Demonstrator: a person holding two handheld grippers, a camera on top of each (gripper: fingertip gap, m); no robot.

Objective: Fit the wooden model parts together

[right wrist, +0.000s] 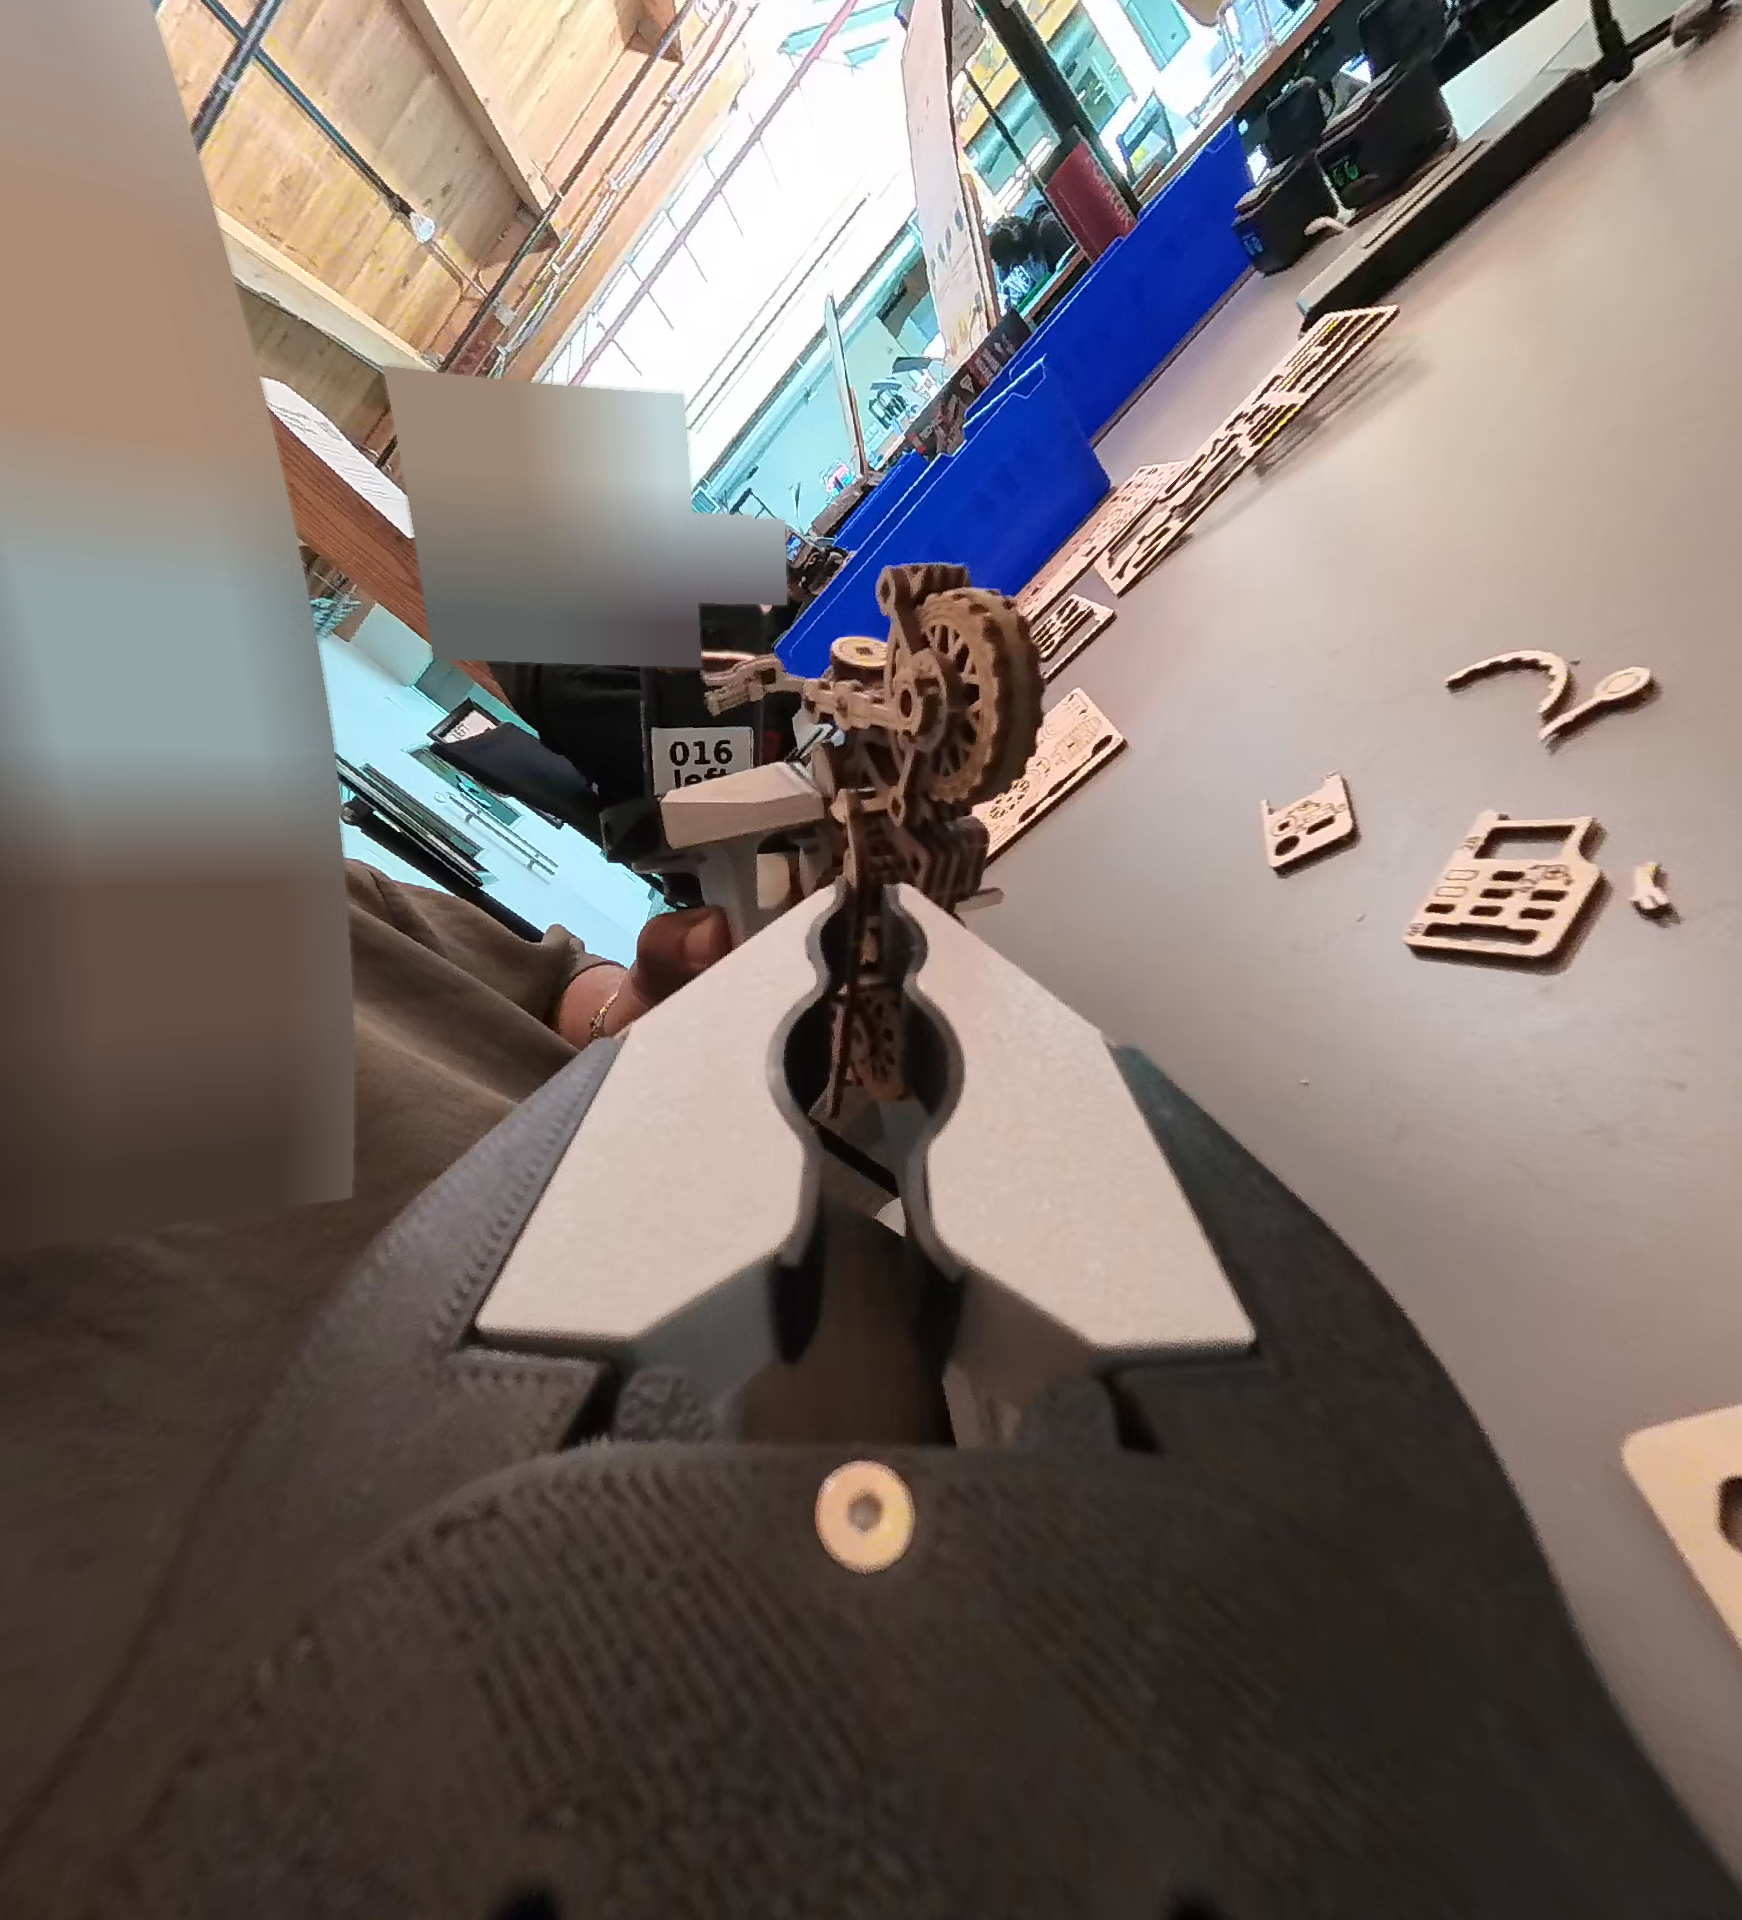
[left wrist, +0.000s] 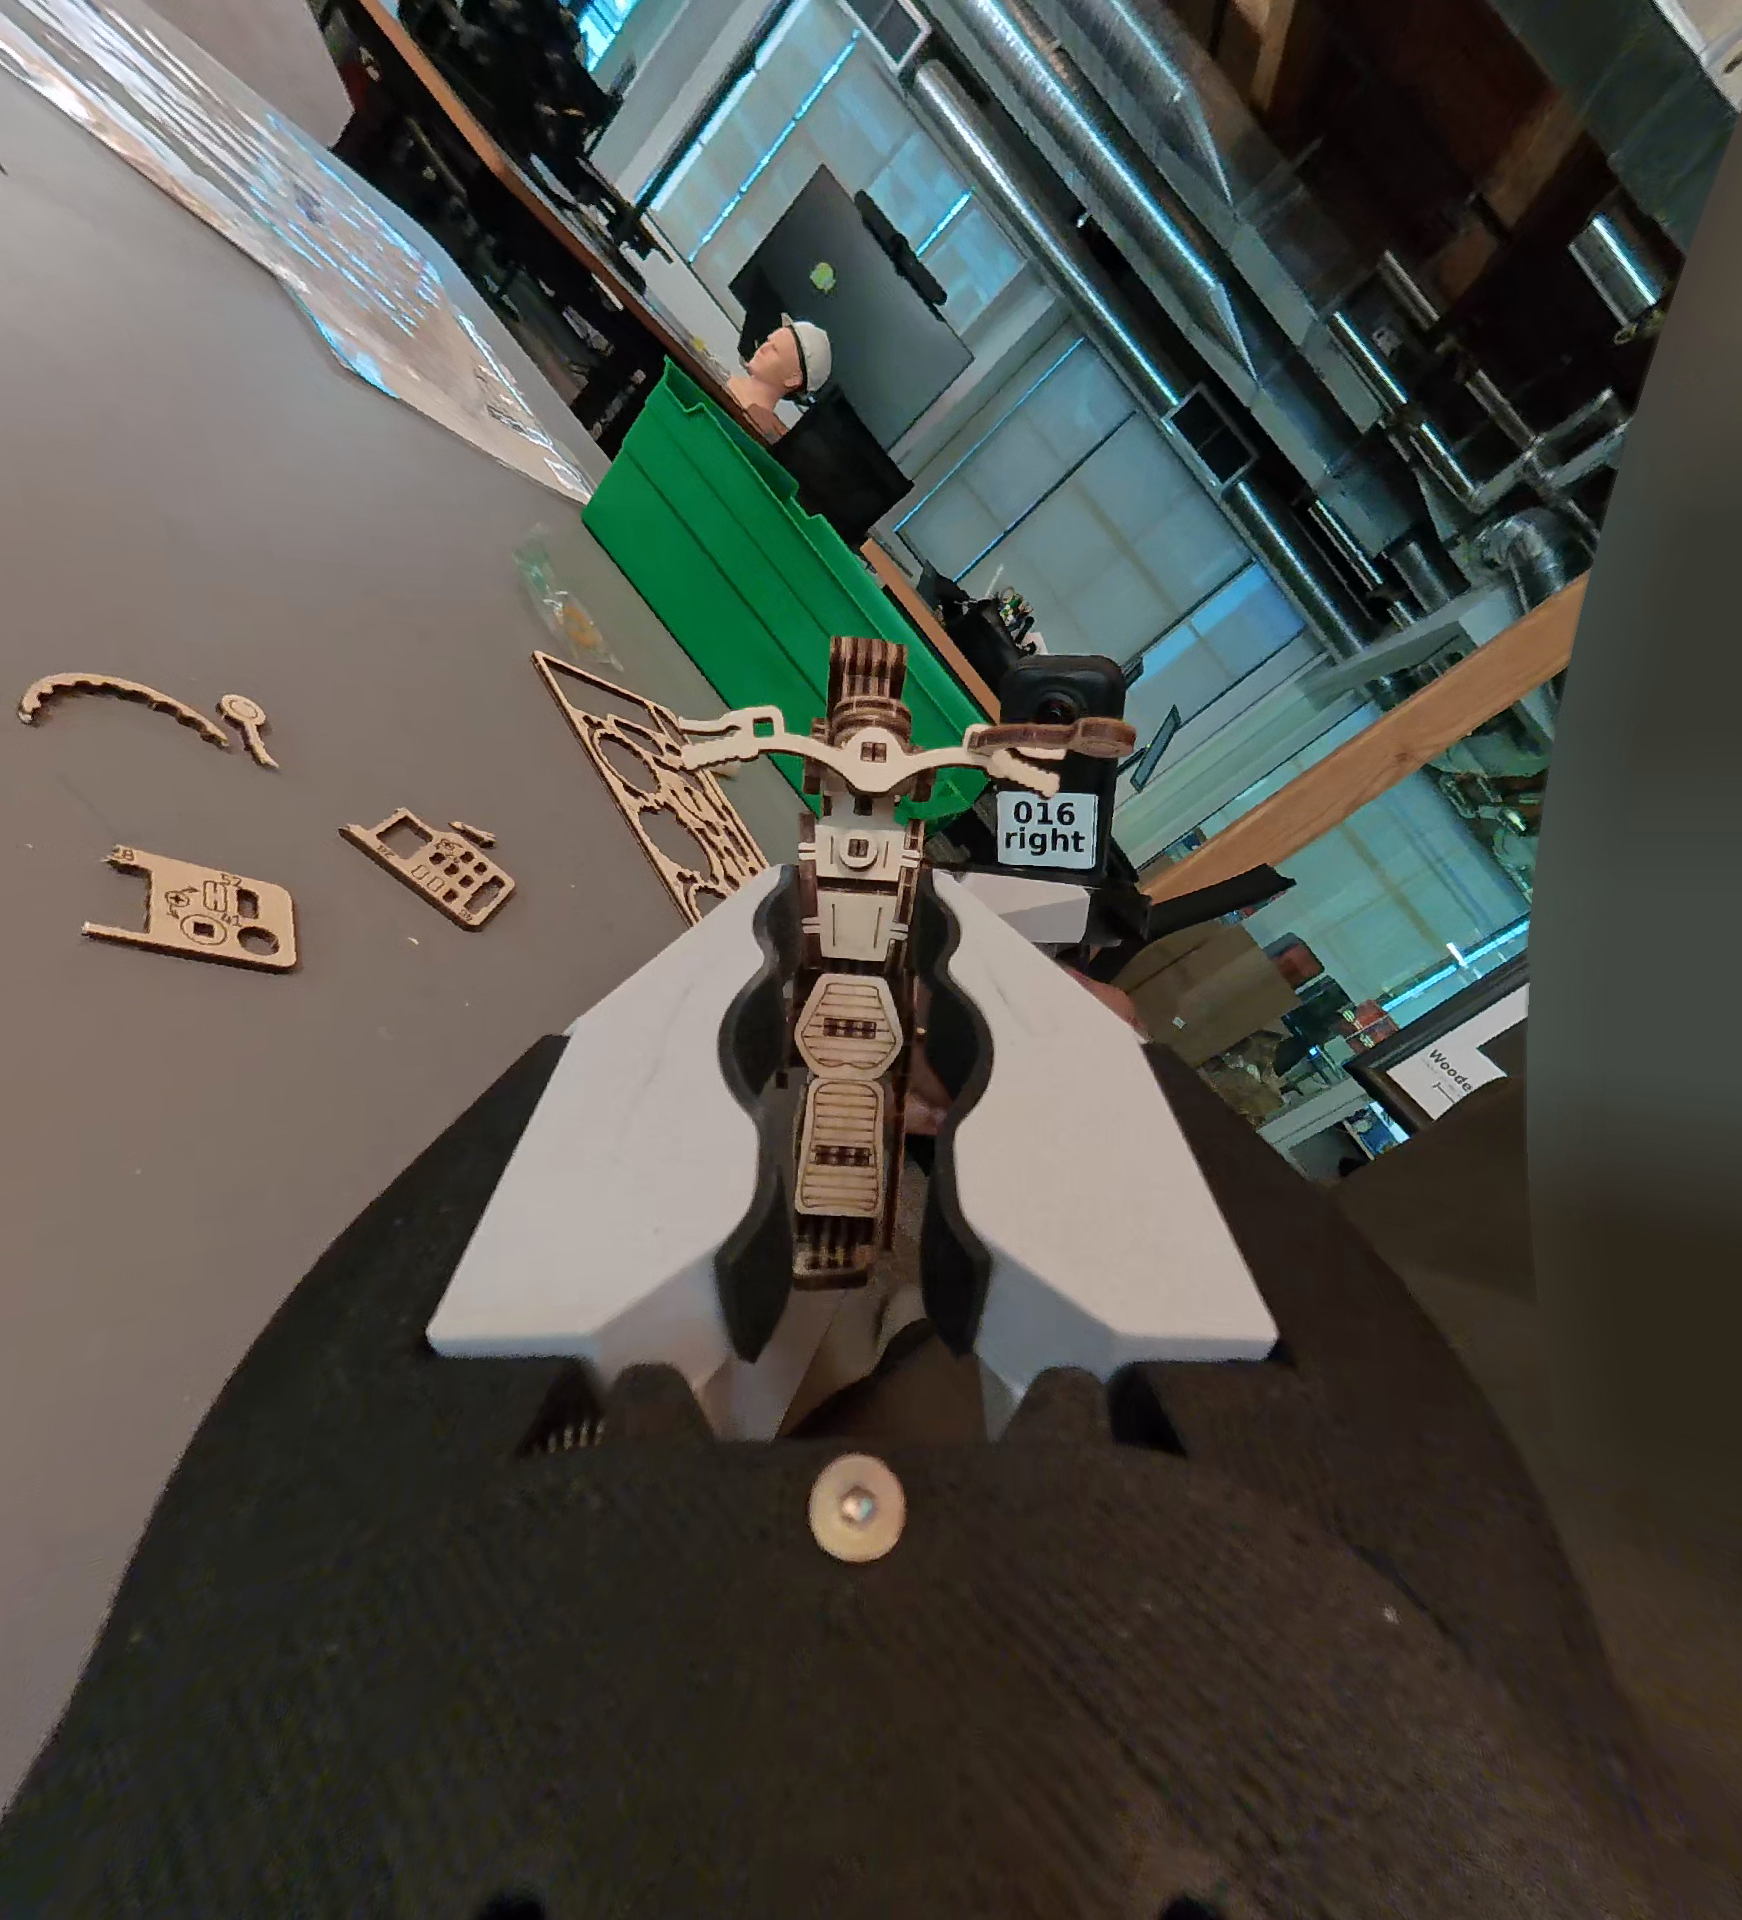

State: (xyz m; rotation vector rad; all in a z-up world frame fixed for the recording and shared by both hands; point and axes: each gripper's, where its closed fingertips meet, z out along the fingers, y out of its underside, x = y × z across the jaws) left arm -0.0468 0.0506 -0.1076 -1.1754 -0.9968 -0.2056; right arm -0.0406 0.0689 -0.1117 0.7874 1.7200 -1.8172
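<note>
A wooden motorcycle model (left wrist: 851, 935) is held in the air between both grippers. My left gripper (left wrist: 856, 894) is shut on its body, and the seat, tank and handlebars show between the white fingers. In the right wrist view the model (right wrist: 950, 707) shows its spoked front wheel. My right gripper (right wrist: 865, 909) is shut on the model's lower frame from the other side. The left gripper's fingers (right wrist: 732, 821) show behind the model. The right gripper's camera (left wrist: 1059, 701) shows behind the right handlebar.
On the grey table (left wrist: 171, 1091) lie loose wooden parts: a curved toothed strip (left wrist: 119, 701), a small round-headed piece (left wrist: 249, 722), a forked plate (left wrist: 197, 909) and a slotted plate (left wrist: 431, 868). Punched-out sheets (right wrist: 1251, 436) lie by a blue bin (right wrist: 1002, 468). A green bin (left wrist: 742, 561) stands behind. My left and right fingertips are right by each other.
</note>
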